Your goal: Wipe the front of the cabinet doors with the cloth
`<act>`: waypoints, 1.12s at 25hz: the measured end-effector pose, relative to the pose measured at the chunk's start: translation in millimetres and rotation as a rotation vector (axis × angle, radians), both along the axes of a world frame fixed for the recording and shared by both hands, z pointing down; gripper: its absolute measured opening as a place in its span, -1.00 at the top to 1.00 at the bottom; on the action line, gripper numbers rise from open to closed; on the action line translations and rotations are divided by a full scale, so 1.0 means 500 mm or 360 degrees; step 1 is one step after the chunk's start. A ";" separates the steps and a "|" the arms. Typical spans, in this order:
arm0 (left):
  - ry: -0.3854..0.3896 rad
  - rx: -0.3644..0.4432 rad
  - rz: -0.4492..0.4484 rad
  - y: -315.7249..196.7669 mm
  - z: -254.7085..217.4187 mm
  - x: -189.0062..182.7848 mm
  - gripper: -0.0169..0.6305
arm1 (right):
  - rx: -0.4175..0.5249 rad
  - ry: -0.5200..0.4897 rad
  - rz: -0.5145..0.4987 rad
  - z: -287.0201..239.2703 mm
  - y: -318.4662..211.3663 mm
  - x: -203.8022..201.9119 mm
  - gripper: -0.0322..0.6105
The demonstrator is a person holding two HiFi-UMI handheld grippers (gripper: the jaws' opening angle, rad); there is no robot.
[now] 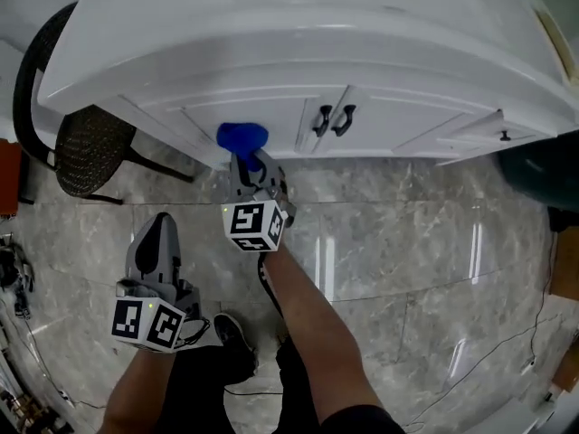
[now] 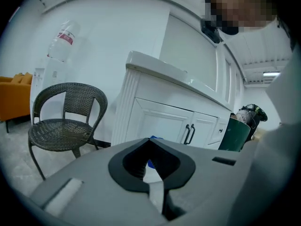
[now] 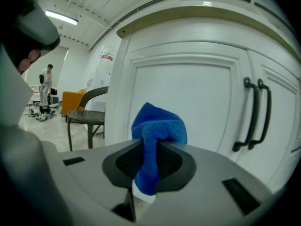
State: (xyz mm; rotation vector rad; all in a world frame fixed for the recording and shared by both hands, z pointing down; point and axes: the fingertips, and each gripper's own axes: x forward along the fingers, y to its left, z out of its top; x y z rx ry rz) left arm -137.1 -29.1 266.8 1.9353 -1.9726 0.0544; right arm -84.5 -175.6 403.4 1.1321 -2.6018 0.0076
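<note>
I see bright, even light; the ceiling lamp (image 3: 61, 17) glows white and the glossy floor (image 1: 407, 251) shows glare streaks. My gripper views bend at the edges, corners black.

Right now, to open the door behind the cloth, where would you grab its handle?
Probably mid-length on the black handle, approached straight from the front and pinched side to side: it's an upright bar standing off the door, leaving room behind.

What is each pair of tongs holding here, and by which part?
The right tongs pinch the bunched blue microfibre cloth by its lower folds, the bunch sticking out past the tips. The left tongs hold nothing.
</note>
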 end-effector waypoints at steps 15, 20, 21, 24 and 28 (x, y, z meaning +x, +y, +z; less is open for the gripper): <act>-0.0135 0.0385 0.0261 -0.175 0.210 0.106 0.95 | 0.0216 -0.0093 0.0518 0.056 -0.118 0.353 0.74; -0.0155 0.0444 0.0223 -0.184 0.230 0.064 0.95 | 0.0161 -0.0196 0.0601 0.075 -0.104 0.369 0.74; -0.0156 0.0447 0.0195 -0.184 0.237 0.042 0.95 | 0.0181 -0.0187 0.0538 0.075 -0.091 0.337 0.74; -0.0139 0.0410 0.0126 -0.182 0.266 -0.017 0.95 | 0.0238 -0.0213 0.0309 0.061 -0.044 0.199 0.74; -0.0127 0.0375 0.0096 -0.154 0.297 -0.073 0.95 | 0.0296 -0.0318 0.0006 0.015 0.044 0.004 0.74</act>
